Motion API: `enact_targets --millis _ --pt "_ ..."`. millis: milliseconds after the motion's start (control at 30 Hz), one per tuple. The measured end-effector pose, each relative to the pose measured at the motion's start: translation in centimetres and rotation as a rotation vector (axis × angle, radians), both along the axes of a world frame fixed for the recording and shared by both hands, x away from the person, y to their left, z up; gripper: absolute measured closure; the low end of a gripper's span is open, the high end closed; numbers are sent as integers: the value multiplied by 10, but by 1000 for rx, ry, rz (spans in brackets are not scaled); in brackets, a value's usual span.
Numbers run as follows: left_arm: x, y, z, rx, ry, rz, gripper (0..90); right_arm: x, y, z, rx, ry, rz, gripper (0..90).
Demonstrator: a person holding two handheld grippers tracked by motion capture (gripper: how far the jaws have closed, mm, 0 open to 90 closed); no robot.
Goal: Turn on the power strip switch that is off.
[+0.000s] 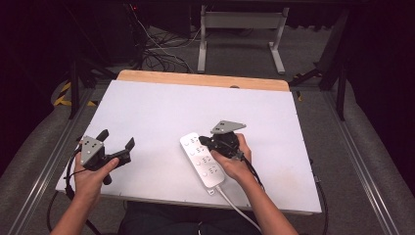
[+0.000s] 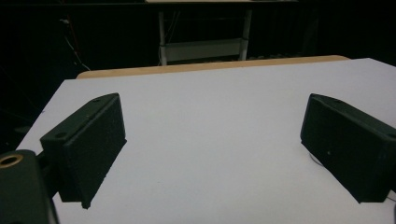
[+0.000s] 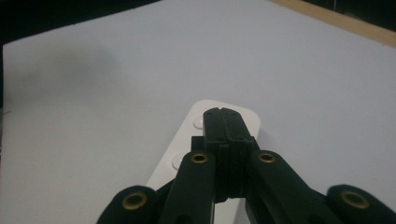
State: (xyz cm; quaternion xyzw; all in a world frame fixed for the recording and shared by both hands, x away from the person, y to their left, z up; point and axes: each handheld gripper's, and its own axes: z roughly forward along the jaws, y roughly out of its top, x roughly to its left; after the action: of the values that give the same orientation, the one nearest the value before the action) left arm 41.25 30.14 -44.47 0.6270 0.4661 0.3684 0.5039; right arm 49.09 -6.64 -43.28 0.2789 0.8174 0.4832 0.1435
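A long white plastic power strip (image 1: pixel 203 160) with several rows of sockets lies flat on the white-topped table (image 1: pixel 161 107), toward its near edge, with a white cable (image 1: pixel 238 208) running off its near end past the table edge. The right gripper (image 1: pixel 201 142) is held low over the far end of the strip, its jaws pressed fully together with nothing between them. In the right gripper view the closed jaw tips (image 3: pixel 223 122) sit right over the rounded far end of the strip (image 3: pixel 252 119), with two round white buttons (image 3: pixel 198 123) just to the left of the jaws; whether the tips actually touch the plastic cannot be told. The person's right hand (image 1: pixel 230 161) wraps the gripper body beside the strip's right edge, and the grey three-cornered plate (image 1: pixel 226 127) sits on top of it.

The left gripper (image 1: pixel 116 141) is held well apart from the strip, over the near left part of the table, its jaws spread wide and holding nothing. In the left gripper view bare white table surface (image 2: pixel 210 140) lies between the two black jaw pads (image 2: pixel 93 144), and the wooden far edge of the table (image 2: pixel 210 66) runs beyond the jaws. The left hand (image 1: pixel 93 176) grips the handle from below.
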Motion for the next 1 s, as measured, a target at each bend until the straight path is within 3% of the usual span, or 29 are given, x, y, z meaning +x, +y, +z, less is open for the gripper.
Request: enact_targets --millis 267,500,733,1000 --pt "1 -1 0 -6 -1 1 73 -11 -54 16 126 -57 -82 900" --pt "1 -1 0 -7 3 -2 73 -27 -98 31 242 -152 -187 900" --pt "1 0 1 -8 0 1 73 -43 -126 34 297 -215 -271 900" --pt "1 0 1 -8 -2 2 73 -56 -147 32 339 -269 -318 900"
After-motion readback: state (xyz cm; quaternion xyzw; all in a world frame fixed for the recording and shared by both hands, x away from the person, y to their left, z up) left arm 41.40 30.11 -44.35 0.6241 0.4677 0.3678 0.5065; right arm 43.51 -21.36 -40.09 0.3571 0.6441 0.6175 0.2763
